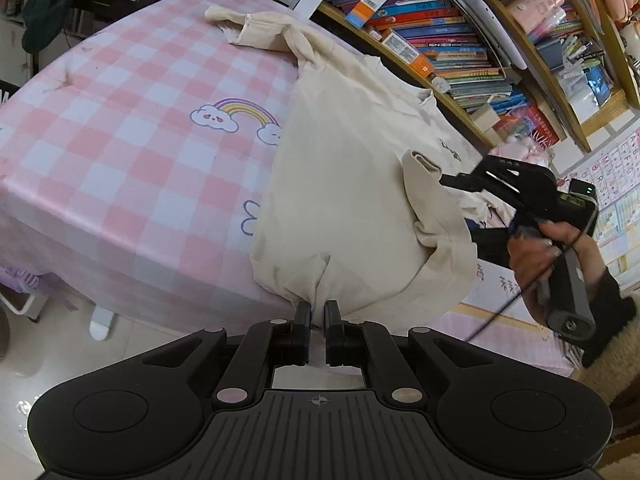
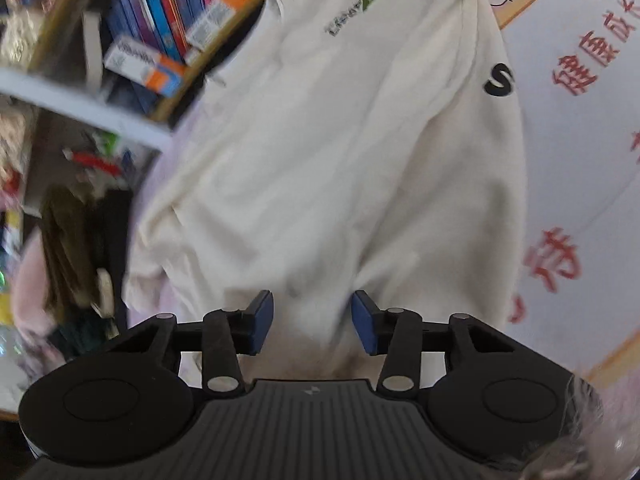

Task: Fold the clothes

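Cream sweatshirt spread on the pink checked table.
The left gripper pinches the sweatshirt's near hem; the right gripper stands partly open over the cloth, its pads clamping nothing, near the bookshelf.

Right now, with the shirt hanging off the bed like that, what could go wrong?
1. The left hand-held gripper pinches only a small bunch of the cream shirt's hem at the bed's edge; a tug could pull it free.
2. The right hand-held gripper is open over loose cloth and might grab several layers, folding it crooked.
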`<state>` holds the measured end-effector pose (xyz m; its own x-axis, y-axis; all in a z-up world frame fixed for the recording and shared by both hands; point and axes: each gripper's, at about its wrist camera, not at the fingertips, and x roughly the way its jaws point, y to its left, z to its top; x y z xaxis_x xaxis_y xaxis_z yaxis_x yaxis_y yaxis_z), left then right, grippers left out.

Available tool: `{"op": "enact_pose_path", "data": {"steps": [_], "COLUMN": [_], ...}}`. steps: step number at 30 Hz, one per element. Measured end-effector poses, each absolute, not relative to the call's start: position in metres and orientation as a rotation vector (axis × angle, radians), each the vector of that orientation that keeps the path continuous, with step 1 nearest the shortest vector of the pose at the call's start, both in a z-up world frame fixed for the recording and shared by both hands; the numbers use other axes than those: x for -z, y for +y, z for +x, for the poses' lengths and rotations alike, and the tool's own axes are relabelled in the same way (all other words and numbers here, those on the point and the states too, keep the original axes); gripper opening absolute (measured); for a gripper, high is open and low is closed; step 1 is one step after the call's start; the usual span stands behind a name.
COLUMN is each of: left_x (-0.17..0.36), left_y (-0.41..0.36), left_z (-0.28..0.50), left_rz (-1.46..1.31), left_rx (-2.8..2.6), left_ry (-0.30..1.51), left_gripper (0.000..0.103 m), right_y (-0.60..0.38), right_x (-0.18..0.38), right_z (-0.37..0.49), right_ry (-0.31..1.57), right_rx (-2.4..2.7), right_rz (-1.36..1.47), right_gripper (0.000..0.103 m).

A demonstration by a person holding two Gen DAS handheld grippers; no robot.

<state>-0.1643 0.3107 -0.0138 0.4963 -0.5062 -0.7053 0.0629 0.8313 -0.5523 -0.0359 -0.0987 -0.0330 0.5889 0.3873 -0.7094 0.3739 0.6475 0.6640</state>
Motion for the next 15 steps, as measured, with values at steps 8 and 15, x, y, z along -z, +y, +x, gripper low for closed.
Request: {"op": "enact_pose_path", "data": {"steps": [8, 15], "left_x": [0.001, -0.008], "left_y": [0.324, 0.336], "left_z": [-0.166, -0.16], "left_rz": [-0.469, -0.447], "left_rx": [0.352, 0.364], "left_ry": [0.956, 0.967], "left_gripper": [0.005, 0.005], "right_y": [-0.131, -0.235], "right_x": [0.006, -0.052], "right_z": [-0.068, -0.158], "right_ry": [0.966, 0.937], "right_rx": [-0.112, 0.116], "right_rz": [0.885, 0.566], "right_gripper": [0.003, 0.003]}}
